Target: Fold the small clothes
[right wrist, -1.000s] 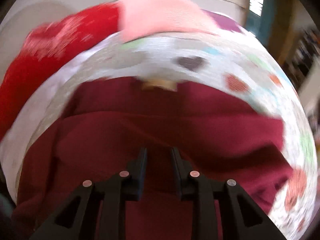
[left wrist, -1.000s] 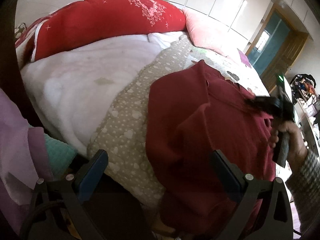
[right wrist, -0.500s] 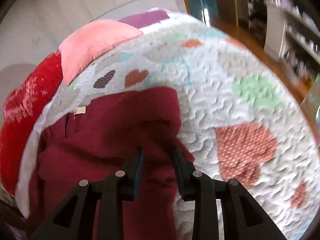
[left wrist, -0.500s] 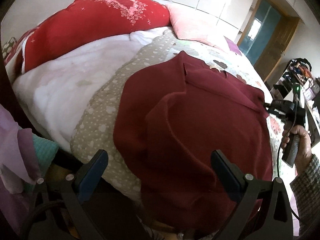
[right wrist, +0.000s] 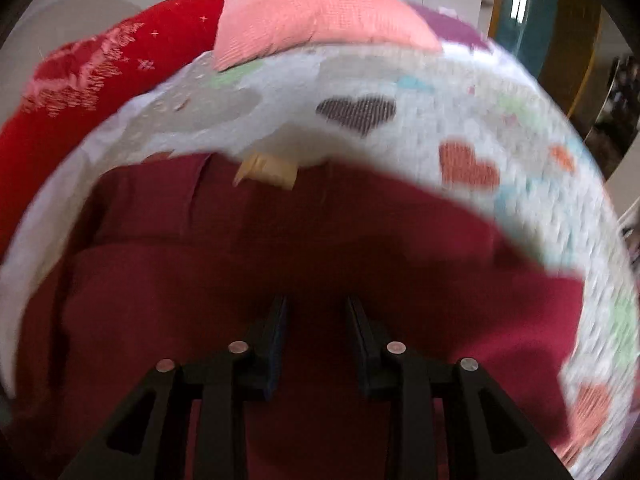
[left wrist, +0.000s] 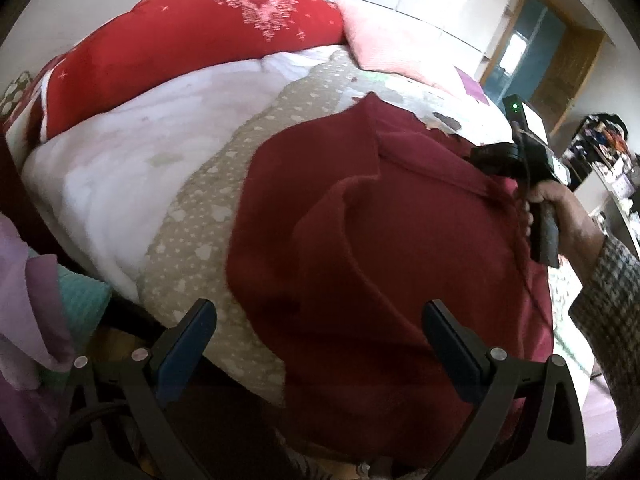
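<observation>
A dark red garment lies spread on the bed, partly folded, with a flap doubled over its middle. It also shows in the right wrist view, with a tan label at its far edge. My left gripper is open and empty, just off the garment's near edge. My right gripper hovers low over the garment with a narrow gap between its jaws and nothing in them. In the left wrist view the right gripper's body sits at the garment's right edge, in a hand.
The bed carries a heart-patterned quilt, a white blanket, a red duvet and a pink pillow. Purple and teal cloth hangs at the near left. A door and cluttered shelves stand at the right.
My right gripper has swung from the garment's right edge over the quilt back across the garment toward its label. The left gripper has drifted slightly, still open.
</observation>
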Demonstrator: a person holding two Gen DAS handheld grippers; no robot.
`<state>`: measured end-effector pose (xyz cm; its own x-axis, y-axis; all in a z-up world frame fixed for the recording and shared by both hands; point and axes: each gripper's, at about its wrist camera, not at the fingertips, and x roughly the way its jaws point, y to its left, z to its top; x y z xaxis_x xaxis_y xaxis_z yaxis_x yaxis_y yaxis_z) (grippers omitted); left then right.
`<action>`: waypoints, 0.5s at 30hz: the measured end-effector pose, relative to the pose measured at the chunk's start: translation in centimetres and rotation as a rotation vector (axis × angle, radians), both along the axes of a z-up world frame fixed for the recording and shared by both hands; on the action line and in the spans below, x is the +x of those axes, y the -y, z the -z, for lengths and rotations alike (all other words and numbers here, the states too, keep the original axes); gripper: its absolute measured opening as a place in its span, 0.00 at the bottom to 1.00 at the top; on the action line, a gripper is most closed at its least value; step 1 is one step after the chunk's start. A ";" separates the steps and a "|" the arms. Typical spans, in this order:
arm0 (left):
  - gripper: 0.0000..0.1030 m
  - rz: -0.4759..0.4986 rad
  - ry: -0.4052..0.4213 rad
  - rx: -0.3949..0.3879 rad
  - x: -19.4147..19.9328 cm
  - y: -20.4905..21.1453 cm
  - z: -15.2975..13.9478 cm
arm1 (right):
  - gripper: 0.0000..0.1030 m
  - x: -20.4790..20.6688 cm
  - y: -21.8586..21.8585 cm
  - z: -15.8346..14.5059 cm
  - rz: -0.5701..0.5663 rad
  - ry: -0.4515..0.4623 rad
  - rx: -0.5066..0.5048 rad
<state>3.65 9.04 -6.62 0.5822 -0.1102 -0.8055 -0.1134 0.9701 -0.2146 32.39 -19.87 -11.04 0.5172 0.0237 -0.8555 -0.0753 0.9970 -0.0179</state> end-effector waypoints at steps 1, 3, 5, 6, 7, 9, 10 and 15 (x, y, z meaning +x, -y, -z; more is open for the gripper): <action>0.99 -0.009 -0.002 -0.005 0.0 -0.3 0.0 | 0.45 0.8 0.0 0.1 0.021 0.005 -0.032; 0.99 -0.025 -0.009 -0.016 0.0 -1.0 0.0 | 0.55 1.7 0.2 -0.3 0.084 0.021 -0.079; 0.99 -0.039 0.001 -0.022 -0.3 -1.7 -0.4 | 0.55 1.0 0.5 -1.4 0.128 0.074 -0.100; 0.99 -0.054 0.011 -0.017 -0.3 -2.1 -0.6 | 0.55 -0.2 0.7 -2.3 0.138 0.115 -0.082; 0.99 -0.066 0.018 -0.014 -0.4 -2.5 -0.8 | 0.55 -1.6 1.0 -3.2 0.138 0.156 -0.055; 0.99 -0.099 0.034 -0.017 -0.4 -3.6 -1.3 | 0.55 -4.4 1.2 -4.5 0.106 0.187 -0.014; 0.99 -0.116 0.041 -0.016 -0.5 -4.1 -1.5 | 0.55 -5.8 1.2 -4.9 0.081 0.190 0.004; 0.99 -0.206 0.078 0.003 -1.8 -6.5 -2.9 | 0.56 -14.1 -1.0 -5.1 -0.104 0.130 0.180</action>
<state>1.87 15.52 -3.71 0.6529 0.0199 -0.7572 -0.2928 0.9285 -0.2281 18.26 -18.86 -5.90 0.6096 0.2288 -0.7590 -0.1867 0.9719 0.1431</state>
